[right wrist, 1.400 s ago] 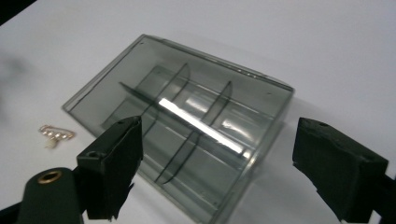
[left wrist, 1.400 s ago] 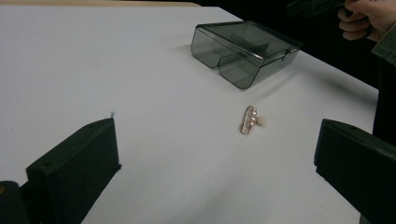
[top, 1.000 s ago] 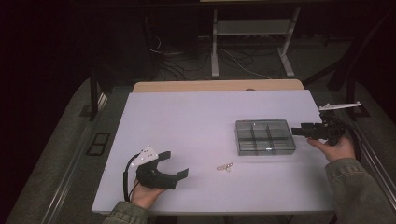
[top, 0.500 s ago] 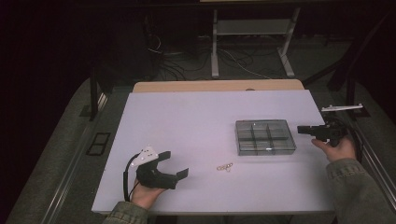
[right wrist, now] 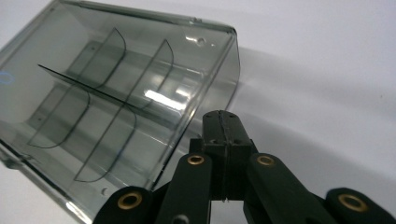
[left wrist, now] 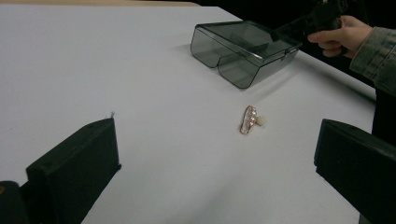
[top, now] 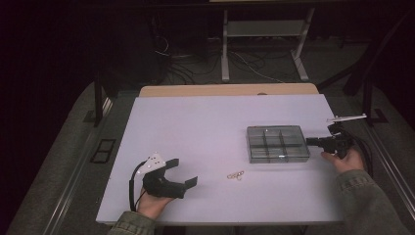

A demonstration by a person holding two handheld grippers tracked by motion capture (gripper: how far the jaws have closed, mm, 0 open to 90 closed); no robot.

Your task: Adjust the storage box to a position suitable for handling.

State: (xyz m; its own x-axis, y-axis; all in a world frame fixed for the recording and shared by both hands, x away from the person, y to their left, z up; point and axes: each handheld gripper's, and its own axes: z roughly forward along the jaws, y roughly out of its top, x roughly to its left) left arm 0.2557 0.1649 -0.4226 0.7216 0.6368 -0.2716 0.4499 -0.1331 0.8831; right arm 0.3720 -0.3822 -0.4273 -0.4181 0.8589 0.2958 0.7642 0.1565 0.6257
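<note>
The clear compartment box [top: 277, 143] lies just left of the right gripper [top: 310, 141], whose jaws are pressed together, empty, at its right edge.

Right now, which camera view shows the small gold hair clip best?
The left gripper view: the gold hair clip lies close ahead on the white table, its pearl beads visible. In the high view it is a tiny pale speck left of and nearer than the grey box.
</note>
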